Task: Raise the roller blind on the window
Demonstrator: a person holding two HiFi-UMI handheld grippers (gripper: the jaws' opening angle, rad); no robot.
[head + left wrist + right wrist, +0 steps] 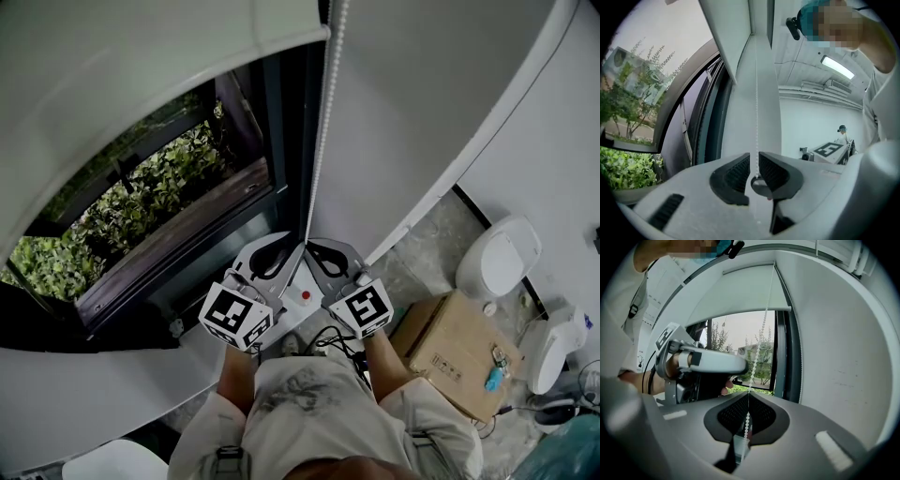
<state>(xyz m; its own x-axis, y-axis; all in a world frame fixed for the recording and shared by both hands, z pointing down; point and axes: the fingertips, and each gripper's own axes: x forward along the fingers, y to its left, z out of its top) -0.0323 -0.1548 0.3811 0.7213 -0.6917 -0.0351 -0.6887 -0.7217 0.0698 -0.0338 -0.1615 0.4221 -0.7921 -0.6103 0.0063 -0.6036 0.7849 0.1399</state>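
Working the bead chain [326,103] beside the window [159,202]: my right tool [747,399] is clamped on it, my left tool [754,159] narrowly apart around it. The blind [740,294] hangs partway down. Next, I reckon: close left, then pull downward.

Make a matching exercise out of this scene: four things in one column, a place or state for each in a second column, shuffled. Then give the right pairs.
Things
1. roller blind
2. right gripper
3. cardboard box
4. plants

Places and states
A. on the floor
B. outside, seen through the window
C. shut on the bead chain
D. covers only the top of the window

Pairs: 1-D, 2-C, 3-A, 4-B
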